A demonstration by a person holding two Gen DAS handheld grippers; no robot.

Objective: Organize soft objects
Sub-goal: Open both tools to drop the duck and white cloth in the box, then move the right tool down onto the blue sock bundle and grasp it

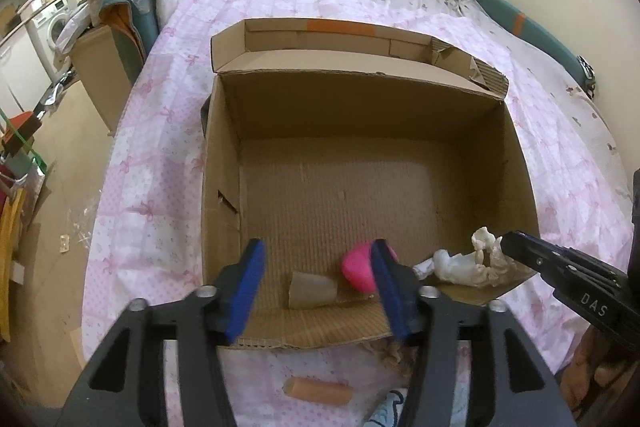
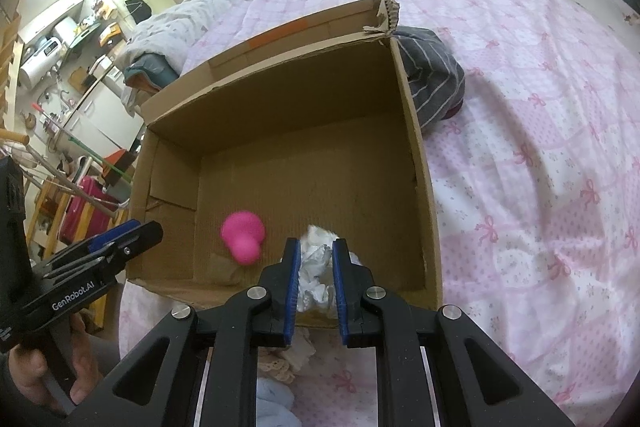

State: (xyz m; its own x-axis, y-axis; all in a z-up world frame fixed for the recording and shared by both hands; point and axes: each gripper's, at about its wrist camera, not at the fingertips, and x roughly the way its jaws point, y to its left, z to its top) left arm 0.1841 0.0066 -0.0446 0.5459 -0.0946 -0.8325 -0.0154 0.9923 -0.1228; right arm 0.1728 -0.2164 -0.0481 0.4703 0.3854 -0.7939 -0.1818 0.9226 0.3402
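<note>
Beside the box (image 2: pixel 420 163), striped grey cloth (image 2: pixel 434 79).

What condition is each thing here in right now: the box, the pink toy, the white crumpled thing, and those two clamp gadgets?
Cardboard box: open, flaps up, on the bed.
Pink toy: loose in the box, near its front wall.
White crumpled cloth: pinched in the right tool, over the box.
Left tool: open, holding nothing.
Right tool: shut on the cloth.
Orange cylinder: lying on the bedspread, outside the box.
</note>
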